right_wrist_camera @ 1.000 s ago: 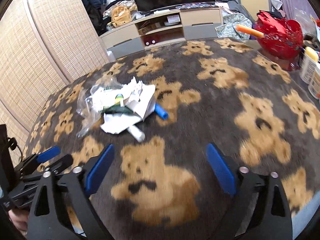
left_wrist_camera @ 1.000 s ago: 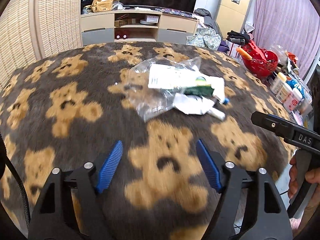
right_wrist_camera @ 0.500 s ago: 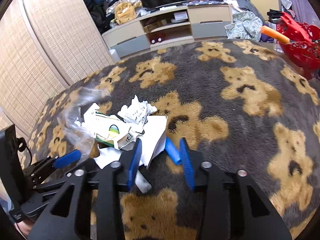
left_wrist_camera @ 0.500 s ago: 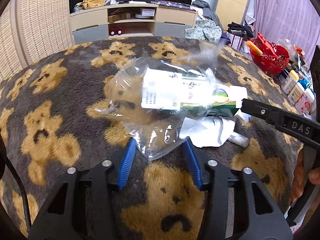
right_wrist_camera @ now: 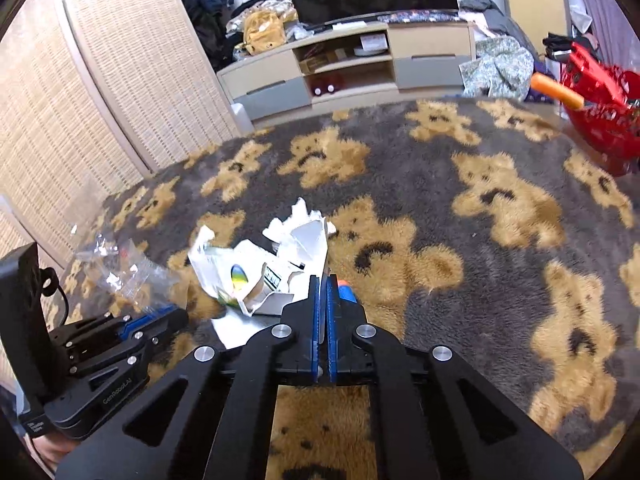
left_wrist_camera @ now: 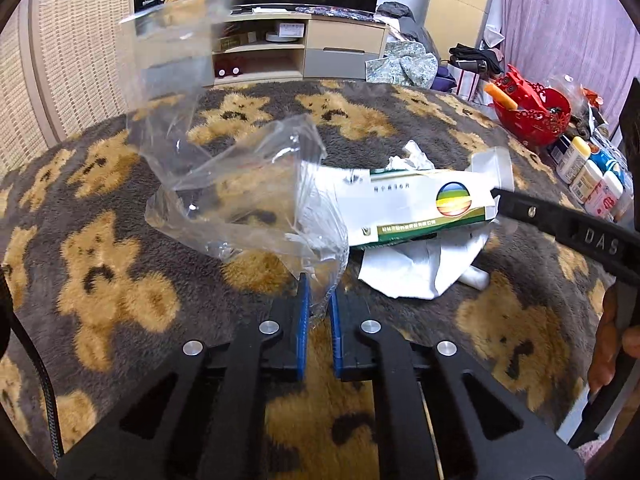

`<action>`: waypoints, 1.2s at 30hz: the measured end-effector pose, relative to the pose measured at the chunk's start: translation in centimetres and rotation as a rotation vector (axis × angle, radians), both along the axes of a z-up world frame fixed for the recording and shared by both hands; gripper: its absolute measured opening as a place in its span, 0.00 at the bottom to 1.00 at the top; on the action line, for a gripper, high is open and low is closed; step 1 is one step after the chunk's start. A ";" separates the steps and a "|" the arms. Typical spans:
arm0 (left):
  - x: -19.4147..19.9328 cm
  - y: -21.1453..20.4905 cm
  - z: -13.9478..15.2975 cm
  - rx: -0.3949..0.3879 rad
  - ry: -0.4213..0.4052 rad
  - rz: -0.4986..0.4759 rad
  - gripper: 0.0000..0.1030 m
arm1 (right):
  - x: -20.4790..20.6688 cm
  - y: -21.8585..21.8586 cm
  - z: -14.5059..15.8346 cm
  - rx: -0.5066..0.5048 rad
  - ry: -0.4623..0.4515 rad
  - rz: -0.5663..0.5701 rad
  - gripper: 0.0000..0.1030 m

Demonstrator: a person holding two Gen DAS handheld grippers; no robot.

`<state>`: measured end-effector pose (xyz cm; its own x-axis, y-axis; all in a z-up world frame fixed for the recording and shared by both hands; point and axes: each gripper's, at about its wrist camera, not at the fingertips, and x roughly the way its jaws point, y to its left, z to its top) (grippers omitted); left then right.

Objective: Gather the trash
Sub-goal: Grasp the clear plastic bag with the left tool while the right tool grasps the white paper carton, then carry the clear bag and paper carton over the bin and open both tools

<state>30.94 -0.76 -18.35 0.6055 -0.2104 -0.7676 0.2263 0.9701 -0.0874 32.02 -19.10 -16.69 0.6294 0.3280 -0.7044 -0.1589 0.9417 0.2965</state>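
A pile of trash lies on the bear-patterned blanket [left_wrist_camera: 100, 272]. My left gripper [left_wrist_camera: 318, 282] is shut on the near edge of a clear plastic bag [left_wrist_camera: 240, 196], whose far side stands up off the blanket. Beside the bag lie a white and green carton [left_wrist_camera: 416, 208], a crumpled tissue [left_wrist_camera: 412, 158] and white paper [left_wrist_camera: 412, 272]. My right gripper [right_wrist_camera: 323, 280] is shut on the carton's torn white end flap [right_wrist_camera: 308, 240]. It enters the left wrist view from the right [left_wrist_camera: 500, 197]. A blue-capped tube [right_wrist_camera: 347, 293] lies just right of its fingers.
A red basket [left_wrist_camera: 532, 116] and several bottles [left_wrist_camera: 588, 176] stand at the blanket's right edge. A low TV cabinet [left_wrist_camera: 304, 52] is beyond the far edge, and a wicker screen [right_wrist_camera: 80, 100] runs along the left. A hand [left_wrist_camera: 612, 340] holds the right gripper.
Both grippers moved forward to the pile and went from wide open to shut. The left took the bag's edge and the bag rose; the right closed on the carton's flap.
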 end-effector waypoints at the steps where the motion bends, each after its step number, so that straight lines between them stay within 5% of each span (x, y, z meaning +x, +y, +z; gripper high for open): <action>1: -0.4 0.0 0.4 0.005 -0.006 -0.001 0.08 | -0.2 0.0 0.5 -0.001 -0.007 0.003 0.05; 7: -3.1 -0.6 3.2 0.012 -0.043 -0.018 0.07 | -2.3 0.1 3.2 -0.036 -0.017 0.013 0.05; 20: -11.5 -2.7 5.3 0.040 -0.047 -0.082 0.07 | -9.7 -2.1 3.9 -0.016 0.007 -0.009 0.03; 36: -24.2 -3.5 7.1 -0.062 -0.046 -0.110 0.07 | -23.5 -4.4 8.2 -0.070 -0.086 -0.002 0.03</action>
